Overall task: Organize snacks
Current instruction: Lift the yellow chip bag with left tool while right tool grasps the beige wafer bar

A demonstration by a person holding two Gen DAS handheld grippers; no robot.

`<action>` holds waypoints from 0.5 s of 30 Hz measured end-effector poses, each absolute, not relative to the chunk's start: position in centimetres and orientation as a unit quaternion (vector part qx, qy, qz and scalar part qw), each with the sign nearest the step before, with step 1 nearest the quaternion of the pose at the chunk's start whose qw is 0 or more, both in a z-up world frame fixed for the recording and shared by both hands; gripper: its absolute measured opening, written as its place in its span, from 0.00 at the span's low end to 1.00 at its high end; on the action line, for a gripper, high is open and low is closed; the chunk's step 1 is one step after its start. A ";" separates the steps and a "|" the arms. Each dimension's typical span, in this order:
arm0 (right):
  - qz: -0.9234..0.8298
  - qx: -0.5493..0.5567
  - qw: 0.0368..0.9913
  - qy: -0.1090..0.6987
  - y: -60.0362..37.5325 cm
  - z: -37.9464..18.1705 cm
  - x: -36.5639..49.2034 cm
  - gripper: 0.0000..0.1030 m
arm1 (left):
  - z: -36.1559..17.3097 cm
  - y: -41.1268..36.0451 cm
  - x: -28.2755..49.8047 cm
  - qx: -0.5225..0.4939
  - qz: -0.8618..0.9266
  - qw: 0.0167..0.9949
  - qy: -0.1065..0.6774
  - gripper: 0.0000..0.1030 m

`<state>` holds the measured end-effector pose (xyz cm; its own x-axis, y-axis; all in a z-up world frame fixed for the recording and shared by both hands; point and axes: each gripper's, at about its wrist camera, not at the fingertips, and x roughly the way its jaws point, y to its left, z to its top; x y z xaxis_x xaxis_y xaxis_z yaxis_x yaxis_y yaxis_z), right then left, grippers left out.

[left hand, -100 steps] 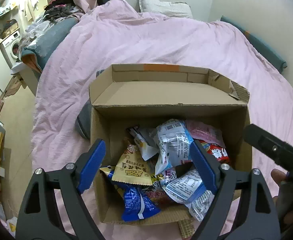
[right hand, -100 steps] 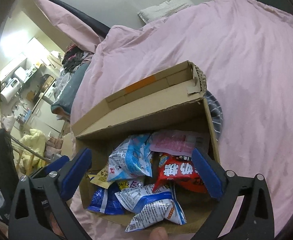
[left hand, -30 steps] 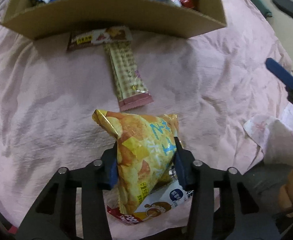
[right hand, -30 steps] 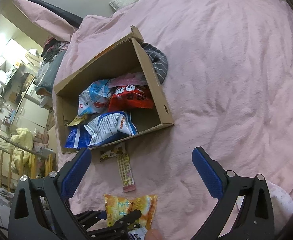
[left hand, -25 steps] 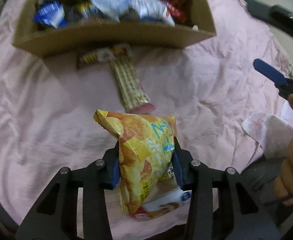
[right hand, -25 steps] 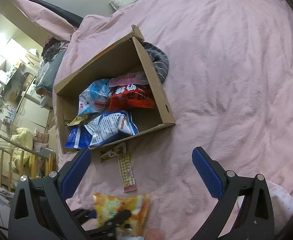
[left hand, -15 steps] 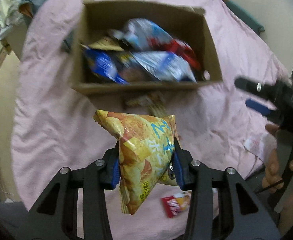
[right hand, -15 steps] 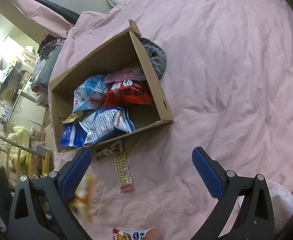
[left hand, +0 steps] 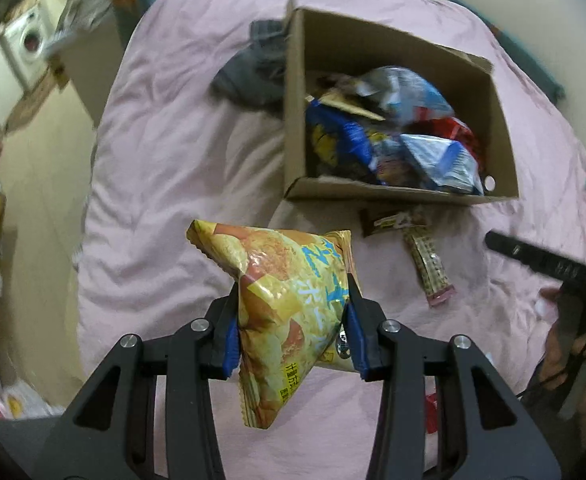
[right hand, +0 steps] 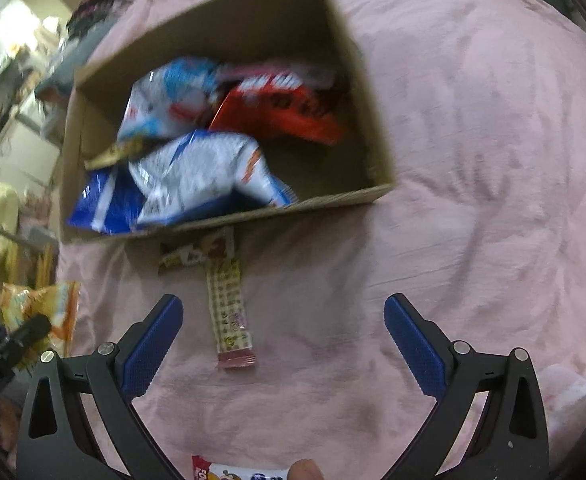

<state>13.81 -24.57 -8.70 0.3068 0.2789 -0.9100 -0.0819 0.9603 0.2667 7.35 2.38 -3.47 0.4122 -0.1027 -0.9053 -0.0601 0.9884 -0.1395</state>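
My left gripper [left hand: 291, 330] is shut on a yellow-orange chip bag [left hand: 289, 288] and holds it in the air above the pink bedspread, left of the box; the bag also shows in the right wrist view [right hand: 41, 312]. An open cardboard box [left hand: 397, 196] holds several snack bags [right hand: 197, 172]. My right gripper [right hand: 283, 344] is open and empty over a long pink snack bar [right hand: 229, 312] lying before the box, next to a brown bar [right hand: 197, 254].
A small red-and-white packet [right hand: 233, 472] lies at the near edge. The pink bedspread [right hand: 473, 160] spreads to the right of the box. Grey clothing [left hand: 249, 72] lies behind the box. The floor and furniture are beyond the bed's left edge [left hand: 33, 160].
My left gripper has lifted the chip bag off the bed and swung it left. My right gripper has moved closer to the box and the bars.
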 end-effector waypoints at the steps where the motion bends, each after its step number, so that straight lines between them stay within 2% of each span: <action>1: 0.115 0.080 0.802 0.581 -24.0 -9.0 13.9 0.99 | -3.6 2.7 7.4 -0.087 -0.009 0.835 0.543 0.37; 6: 0.137 0.029 0.787 0.601 -20.2 -10.9 14.6 0.82 | -4.0 3.4 7.1 -0.126 -0.006 0.823 0.553 0.37; 12: 0.156 -0.021 0.771 0.617 -16.2 -12.9 15.4 0.81 | -4.0 2.8 7.6 -0.115 -0.005 0.824 0.555 0.37; 15: 0.152 -0.059 0.764 0.624 -15.1 -14.0 15.4 0.75 | -4.1 2.5 7.7 -0.117 -0.011 0.822 0.557 0.38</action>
